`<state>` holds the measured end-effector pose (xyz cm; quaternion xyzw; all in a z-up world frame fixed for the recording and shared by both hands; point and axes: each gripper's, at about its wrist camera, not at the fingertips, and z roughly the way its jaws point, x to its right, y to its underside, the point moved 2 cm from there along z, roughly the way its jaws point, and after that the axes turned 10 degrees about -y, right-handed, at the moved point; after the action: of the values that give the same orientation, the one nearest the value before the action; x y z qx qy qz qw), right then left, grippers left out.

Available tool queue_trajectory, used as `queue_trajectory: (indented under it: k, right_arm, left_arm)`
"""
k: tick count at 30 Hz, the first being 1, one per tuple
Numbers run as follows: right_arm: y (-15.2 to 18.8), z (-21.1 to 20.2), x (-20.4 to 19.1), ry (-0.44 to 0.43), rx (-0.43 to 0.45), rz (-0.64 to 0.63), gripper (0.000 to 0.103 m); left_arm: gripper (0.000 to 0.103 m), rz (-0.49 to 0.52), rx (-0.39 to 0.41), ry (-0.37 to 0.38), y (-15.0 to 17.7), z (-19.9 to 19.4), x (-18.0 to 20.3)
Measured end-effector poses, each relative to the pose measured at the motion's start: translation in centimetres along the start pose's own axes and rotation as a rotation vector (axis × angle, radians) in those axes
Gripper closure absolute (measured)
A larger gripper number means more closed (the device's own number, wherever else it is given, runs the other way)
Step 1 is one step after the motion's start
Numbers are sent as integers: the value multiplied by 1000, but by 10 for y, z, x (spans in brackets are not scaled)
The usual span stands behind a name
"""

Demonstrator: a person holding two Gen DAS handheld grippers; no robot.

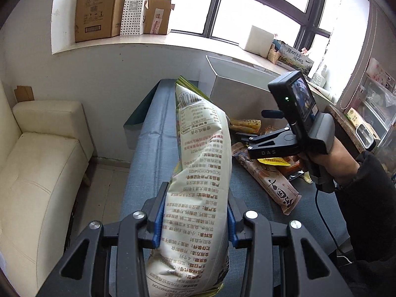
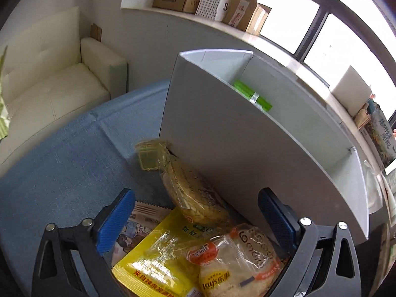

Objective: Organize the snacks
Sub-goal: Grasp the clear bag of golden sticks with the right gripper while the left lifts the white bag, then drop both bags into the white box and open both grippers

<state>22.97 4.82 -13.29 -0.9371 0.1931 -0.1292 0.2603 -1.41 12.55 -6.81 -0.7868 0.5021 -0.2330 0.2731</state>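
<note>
My left gripper (image 1: 195, 219) is shut on a large cream snack bag (image 1: 201, 163) with printed text, held upright above the blue table (image 1: 153, 133). My right gripper (image 2: 196, 212) is open and empty, hovering over a pile of snacks: a yellow packet (image 2: 158, 259), a Lay's bag (image 2: 232, 267) and a clear pack of yellow biscuits (image 2: 195, 193). The right gripper also shows in the left wrist view (image 1: 243, 138), above a long brown snack pack (image 1: 269, 180). A white box (image 2: 222, 128) stands behind the pile and holds a green pack (image 2: 252, 96).
A cream sofa (image 1: 42, 163) stands left of the table. Cardboard boxes (image 1: 99, 7) line the window sill. Shelving with more goods (image 1: 371, 113) is at the right. The white box also shows in the left wrist view (image 1: 237, 86).
</note>
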Motion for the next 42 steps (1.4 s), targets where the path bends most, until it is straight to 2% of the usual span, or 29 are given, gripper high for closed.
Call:
queue_trajectory:
  k: [1,2,3,6,10,11,16,22,25,29,31,33,35,39,42]
  right_arm:
    - [1,6,1,4,-20,-2,30]
    - [1,10,0,25,-36,-5,64]
    - [2,13,0,48,-43,-9,66]
    - [3,10,0,29,-24,-5,70]
    - [6,-13,3,-17,43,17,79]
    - [6,-22,2,-34,70,17,84]
    - [10,-77,14,-129,237,108,86]
    - [50,-151,46,-252,474,350,86]
    - [71,-178,67,-220,547,426,86]
    - [88,-198,99,-200,590,509,86]
    - [88,-203,114,-166,593,529,86]
    - [86,-207,128,-167,603,549,86]
    - [77,-205,143,-141,598,559,86]
    - [61,-191,174,-171,583,608,86]
    - [45,-178,190,-156,561,610,86]
  left_arm:
    - [60,-4,2,2,0,0,-1]
    - [60,-5,3,1,0,-1,-1]
    - [60,-4,5,1,0,-1,-2]
    - [60,-6,0,7,0,-3,-2]
    - [60,12,34,14,-4,-12,3]
    - [60,17,36,16,-6,-13,5]
    - [60,29,56,43,-15,-16,17]
    - [60,54,88,121,-42,-15,47]
    - [60,60,102,154,-63,-9,66]
    - [60,73,127,174,-99,3,97]
    - [60,79,135,165,-120,13,109]
    - [60,86,136,152,-143,25,119]
    - [60,94,141,131,-164,37,129]
    - [60,108,149,121,-203,62,144]
    - [59,96,142,122,-227,83,148]
